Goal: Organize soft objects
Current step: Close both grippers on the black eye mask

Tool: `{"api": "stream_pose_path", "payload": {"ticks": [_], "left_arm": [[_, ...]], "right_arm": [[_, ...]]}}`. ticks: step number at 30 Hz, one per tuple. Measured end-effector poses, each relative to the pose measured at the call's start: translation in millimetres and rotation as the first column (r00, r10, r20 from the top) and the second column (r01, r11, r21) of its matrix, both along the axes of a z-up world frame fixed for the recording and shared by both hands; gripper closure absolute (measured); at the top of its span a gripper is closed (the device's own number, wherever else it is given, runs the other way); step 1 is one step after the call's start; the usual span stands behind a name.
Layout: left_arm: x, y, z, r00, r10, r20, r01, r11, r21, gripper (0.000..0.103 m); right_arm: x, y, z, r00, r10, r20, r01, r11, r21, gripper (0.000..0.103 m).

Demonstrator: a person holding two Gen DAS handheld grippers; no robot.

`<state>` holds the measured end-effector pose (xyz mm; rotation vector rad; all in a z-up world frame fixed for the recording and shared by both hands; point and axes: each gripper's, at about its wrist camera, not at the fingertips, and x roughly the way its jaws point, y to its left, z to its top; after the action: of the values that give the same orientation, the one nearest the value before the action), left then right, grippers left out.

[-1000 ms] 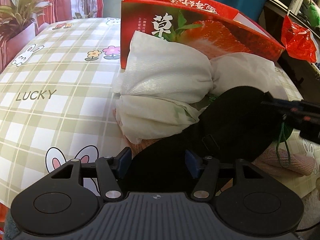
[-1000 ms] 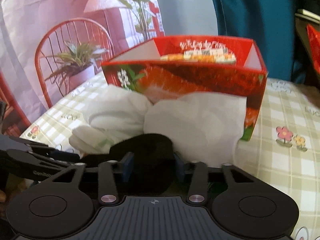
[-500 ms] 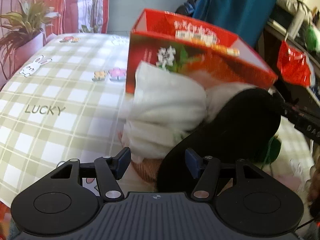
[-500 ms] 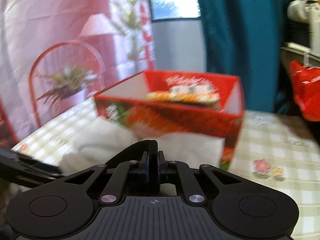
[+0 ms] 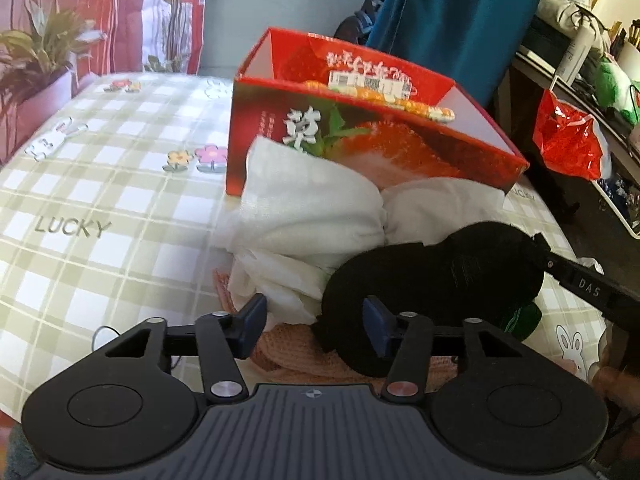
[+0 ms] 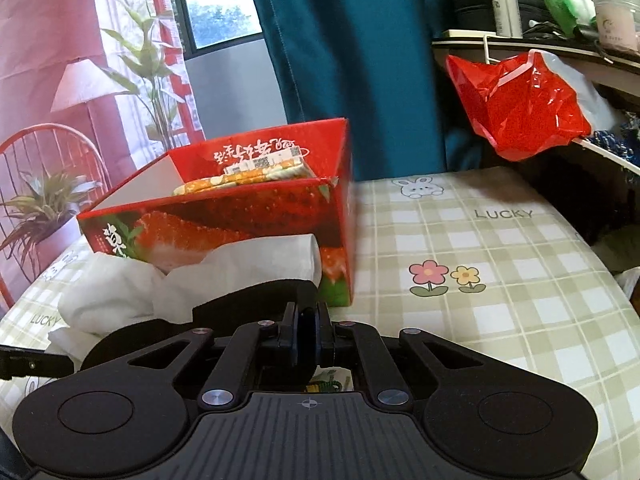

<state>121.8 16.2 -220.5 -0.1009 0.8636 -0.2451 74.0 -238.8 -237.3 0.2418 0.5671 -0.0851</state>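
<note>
A flat black soft piece (image 5: 436, 276) hangs above the pile; my right gripper (image 6: 306, 332) is shut on its edge. One of that gripper's fingers (image 5: 580, 284) reaches in from the right in the left wrist view. My left gripper (image 5: 316, 316) is closing its jaws; the black piece's lower end lies beside the right pad, and the left pad stands clear of it. White cloths (image 5: 312, 200) are bunched against the red strawberry box (image 5: 360, 128). A pink knitted thing (image 5: 288, 348) and a green one (image 5: 524, 316) lie beneath.
The checked tablecloth (image 5: 100, 200) stretches bare to the left of the pile and also to the box's right (image 6: 500, 280). A red plastic bag (image 6: 516, 104) hangs from a cluttered shelf at the right. A teal curtain (image 6: 340, 40) hangs behind the box.
My right gripper shut on the black piece and swung it up and to the right. The piece no longer fills my left jaws. My left gripper rose a little.
</note>
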Motion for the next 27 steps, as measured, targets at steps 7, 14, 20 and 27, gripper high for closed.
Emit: {"api": "stream_pose_path", "payload": {"ticks": [7,14,20,27], "left_arm": [[-11,9,17,0.996,0.043,0.077,-0.044,0.999,0.012,0.056],[-18,3,1,1.0,-0.006,-0.013,0.006,1.0,-0.03,0.057],[-11,6,-17,0.996,-0.004,-0.089,-0.002,0.998,-0.07,0.057],[2,9,-32,0.993,0.033,-0.115,-0.044,0.995,-0.094,0.058]], "right_arm": [[-3,7,0,1.0,0.004,-0.009,-0.004,1.0,0.014,0.096],[-8,9,-3,1.0,-0.004,-0.016,0.005,0.999,0.04,0.096],[-9,9,-5,1.0,0.005,-0.02,-0.004,0.999,0.044,0.096],[-9,12,-8,0.999,0.018,-0.035,-0.016,0.999,0.046,0.095]]}}
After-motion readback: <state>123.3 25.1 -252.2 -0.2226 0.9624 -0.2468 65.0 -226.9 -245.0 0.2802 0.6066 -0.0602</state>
